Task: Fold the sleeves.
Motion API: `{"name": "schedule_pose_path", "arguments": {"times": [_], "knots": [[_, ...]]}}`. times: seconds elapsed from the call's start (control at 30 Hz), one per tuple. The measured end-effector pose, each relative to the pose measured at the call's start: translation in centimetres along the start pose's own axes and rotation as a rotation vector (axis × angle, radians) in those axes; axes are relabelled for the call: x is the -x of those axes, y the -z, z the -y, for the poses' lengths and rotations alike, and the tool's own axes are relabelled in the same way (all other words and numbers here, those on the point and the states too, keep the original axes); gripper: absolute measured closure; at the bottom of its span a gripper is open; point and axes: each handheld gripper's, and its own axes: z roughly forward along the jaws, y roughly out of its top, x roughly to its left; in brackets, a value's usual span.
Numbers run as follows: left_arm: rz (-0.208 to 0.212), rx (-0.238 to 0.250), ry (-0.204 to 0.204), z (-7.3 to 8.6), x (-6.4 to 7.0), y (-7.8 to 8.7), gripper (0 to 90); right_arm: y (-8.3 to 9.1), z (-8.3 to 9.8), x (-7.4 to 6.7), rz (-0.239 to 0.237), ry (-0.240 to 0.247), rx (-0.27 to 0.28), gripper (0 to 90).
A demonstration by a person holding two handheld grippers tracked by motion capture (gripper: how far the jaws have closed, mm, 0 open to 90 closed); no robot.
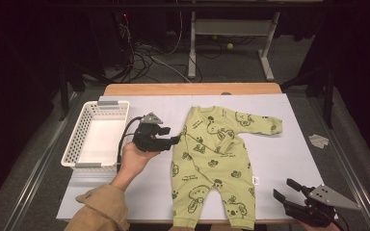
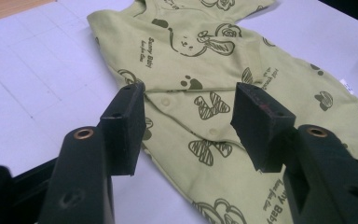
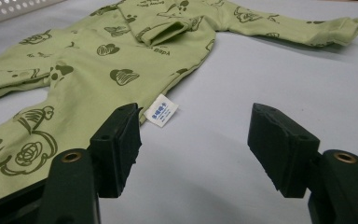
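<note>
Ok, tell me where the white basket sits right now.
In the high view the white basket stands on the table's left side, just left of the left hand-held gripper, with the green baby romper spread flat farther right.

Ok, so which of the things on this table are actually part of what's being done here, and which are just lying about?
Part of the job:
- green baby romper, spread flat on the grey mat
- left gripper, jaws open at the romper's edge
- right gripper, jaws open, near the romper's white care label

Lying about:
- white basket, nothing in it
- yellow ball on the floor
</note>
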Motion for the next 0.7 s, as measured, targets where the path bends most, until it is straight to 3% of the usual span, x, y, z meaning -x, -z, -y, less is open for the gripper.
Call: {"name": "schedule_pose_path", "arguments": {"times": [0.7], "knots": [[-0.015, 0.039, 0.015, 2.9, -0.4, 2.2, 41.7, 0.0, 0.0, 0.0, 0.004, -0.004, -0.001, 35.3]]}}
